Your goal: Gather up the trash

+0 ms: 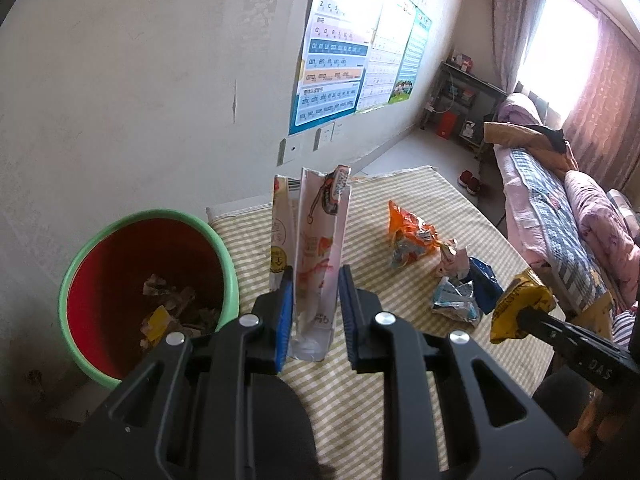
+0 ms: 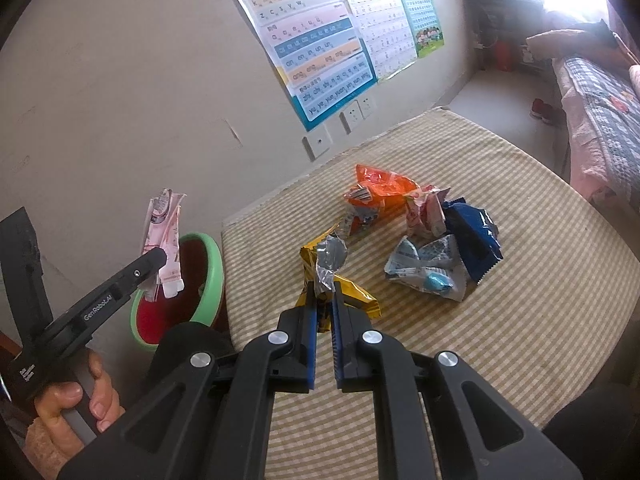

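Trash lies scattered over a table covered in a yellow-and-white checked cloth [image 2: 520, 320], pushed up against a pale wall hung with letter charts [image 2: 316, 44]. The left gripper [image 1: 314, 300] has its blue-padded fingers standing a little apart, with a tall pink-and-white wrapper [image 1: 318, 248] upright between them. The left pad touches the wrapper; the right pad looks just clear of it, so I cannot tell whether the grip is firm. From the right wrist view that same wrapper [image 2: 164, 236] hangs at the tip of the left gripper [image 2: 158, 262], above the near rim of the bin. The bin [image 1: 76, 280] is a round tub, green at the rim and red inside, standing just beside the table's left edge with crumpled scraps [image 1: 172, 308] in its bottom.

The right gripper [image 2: 324, 308] has its fingers nearly together, pinched on a yellow wrapper [image 2: 352, 298] with a silvery crumpled lining; the wrapper sits low over the cloth, though whether it touches I cannot tell.

Farther along the table lie an orange packet [image 2: 380, 188], a pink-and-white crumpled wrapper [image 2: 426, 216], a dark blue packet [image 2: 476, 232] and a grey-white wrapper [image 2: 432, 268], all bunched near one another. A bed [image 1: 560, 208] with pink and checked bedding stands along the right side of the room beneath a bright curtained window [image 1: 556, 44].
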`<act>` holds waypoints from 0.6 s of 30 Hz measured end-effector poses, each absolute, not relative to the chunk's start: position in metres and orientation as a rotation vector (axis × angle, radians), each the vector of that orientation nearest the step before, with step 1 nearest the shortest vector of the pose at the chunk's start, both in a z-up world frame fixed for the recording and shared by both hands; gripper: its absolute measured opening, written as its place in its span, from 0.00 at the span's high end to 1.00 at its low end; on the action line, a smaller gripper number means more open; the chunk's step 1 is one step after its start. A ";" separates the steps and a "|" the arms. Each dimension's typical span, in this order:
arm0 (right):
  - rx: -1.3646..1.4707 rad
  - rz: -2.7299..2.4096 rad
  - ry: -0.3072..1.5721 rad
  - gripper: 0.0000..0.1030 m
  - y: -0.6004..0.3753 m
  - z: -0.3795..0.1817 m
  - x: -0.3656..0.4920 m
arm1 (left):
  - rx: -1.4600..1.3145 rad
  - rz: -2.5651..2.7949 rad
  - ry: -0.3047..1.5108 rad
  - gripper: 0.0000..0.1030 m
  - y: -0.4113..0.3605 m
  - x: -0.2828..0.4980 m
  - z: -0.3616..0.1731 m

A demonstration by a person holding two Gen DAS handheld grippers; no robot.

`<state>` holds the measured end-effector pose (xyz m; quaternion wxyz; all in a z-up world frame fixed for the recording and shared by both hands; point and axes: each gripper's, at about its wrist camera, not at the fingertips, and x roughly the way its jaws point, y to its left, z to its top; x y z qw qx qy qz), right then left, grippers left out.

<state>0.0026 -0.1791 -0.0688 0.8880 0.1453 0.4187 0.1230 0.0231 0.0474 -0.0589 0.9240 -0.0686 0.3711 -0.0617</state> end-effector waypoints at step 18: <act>0.263 0.356 0.880 0.93 -0.137 -0.064 0.013 | -0.186 -0.060 0.756 0.79 0.075 0.023 -0.056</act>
